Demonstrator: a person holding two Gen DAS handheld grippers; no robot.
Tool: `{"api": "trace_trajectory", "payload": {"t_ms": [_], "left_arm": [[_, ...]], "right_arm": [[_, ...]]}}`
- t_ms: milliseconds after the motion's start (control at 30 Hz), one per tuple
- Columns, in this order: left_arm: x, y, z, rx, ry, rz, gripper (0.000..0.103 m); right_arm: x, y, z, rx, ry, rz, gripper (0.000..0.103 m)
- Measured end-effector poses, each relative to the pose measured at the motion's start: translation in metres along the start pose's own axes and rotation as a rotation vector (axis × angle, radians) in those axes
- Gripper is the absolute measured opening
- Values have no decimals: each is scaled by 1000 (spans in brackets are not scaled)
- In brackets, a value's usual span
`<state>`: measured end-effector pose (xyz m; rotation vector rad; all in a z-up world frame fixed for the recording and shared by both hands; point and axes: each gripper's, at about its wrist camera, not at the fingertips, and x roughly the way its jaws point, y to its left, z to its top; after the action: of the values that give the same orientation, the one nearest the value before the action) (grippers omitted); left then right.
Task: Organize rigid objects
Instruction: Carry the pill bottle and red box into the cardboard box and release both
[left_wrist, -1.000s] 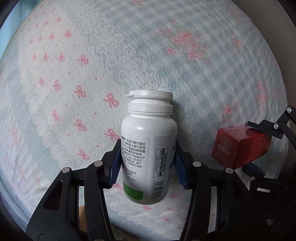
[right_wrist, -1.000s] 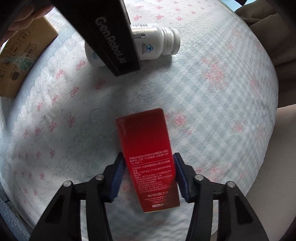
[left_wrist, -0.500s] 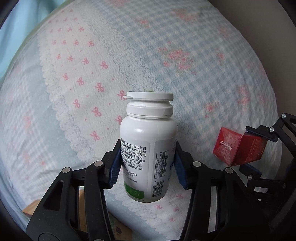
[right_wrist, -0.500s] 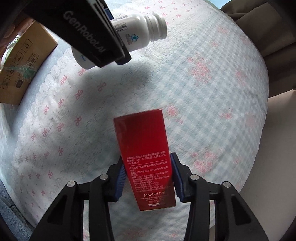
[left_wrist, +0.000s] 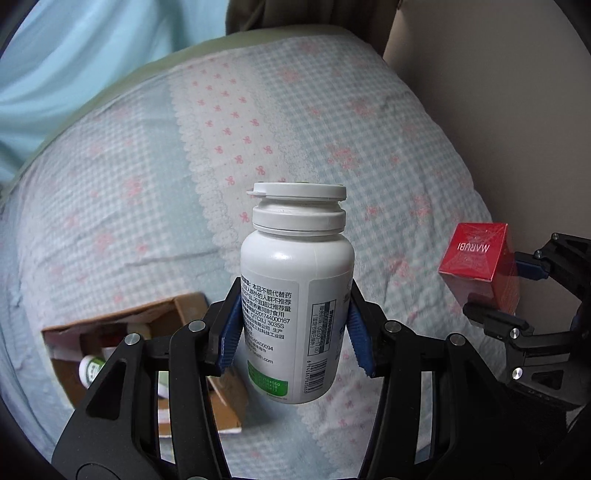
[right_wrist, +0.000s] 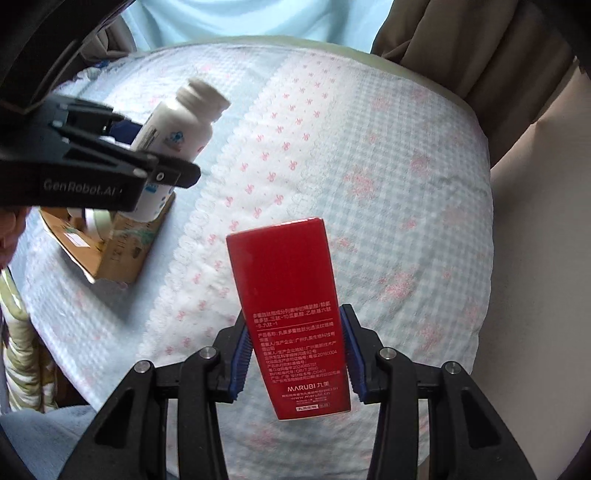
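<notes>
My left gripper (left_wrist: 293, 328) is shut on a white pill bottle (left_wrist: 297, 291) with a white flip cap, held in the air above the bed. The same bottle (right_wrist: 177, 129) shows at the upper left of the right wrist view, in the left gripper (right_wrist: 122, 162). A red carton (right_wrist: 288, 314) marked MARUBI sits clamped between the blue pads of my right gripper (right_wrist: 293, 354), also lifted off the bed. In the left wrist view that red carton (left_wrist: 476, 262) and the right gripper (left_wrist: 509, 288) appear at the right edge.
An open cardboard box (left_wrist: 147, 325) lies on the checked, bow-patterned bedcover (left_wrist: 147, 184) below the bottle, with a small bottle (left_wrist: 90, 371) inside. The box (right_wrist: 110, 254) is at the left in the right wrist view. A pale blue curtain (left_wrist: 92, 55) hangs behind; a beige wall (left_wrist: 517, 129) stands on the right.
Both grippers have risen well above the bed with the bottle and the carton still held. The cardboard box and the curtain have come into view.
</notes>
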<state>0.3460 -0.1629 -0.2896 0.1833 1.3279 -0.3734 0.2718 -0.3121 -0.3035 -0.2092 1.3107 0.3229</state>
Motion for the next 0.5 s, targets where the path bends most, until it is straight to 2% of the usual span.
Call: {"api": "trace_trajectory", "payload": {"t_ms": [100, 267, 500], "left_arm": [[-36, 16, -19, -34, -42, 15, 47], [-86, 52, -59, -125, -87, 48, 47], [-131, 121, -113, -213, -132, 84, 47]], "right_arm": [[-24, 12, -1, 33, -42, 43, 41], [-58, 49, 2, 12, -102, 76, 41], [-88, 114, 21, -29, -149, 134, 41]]}}
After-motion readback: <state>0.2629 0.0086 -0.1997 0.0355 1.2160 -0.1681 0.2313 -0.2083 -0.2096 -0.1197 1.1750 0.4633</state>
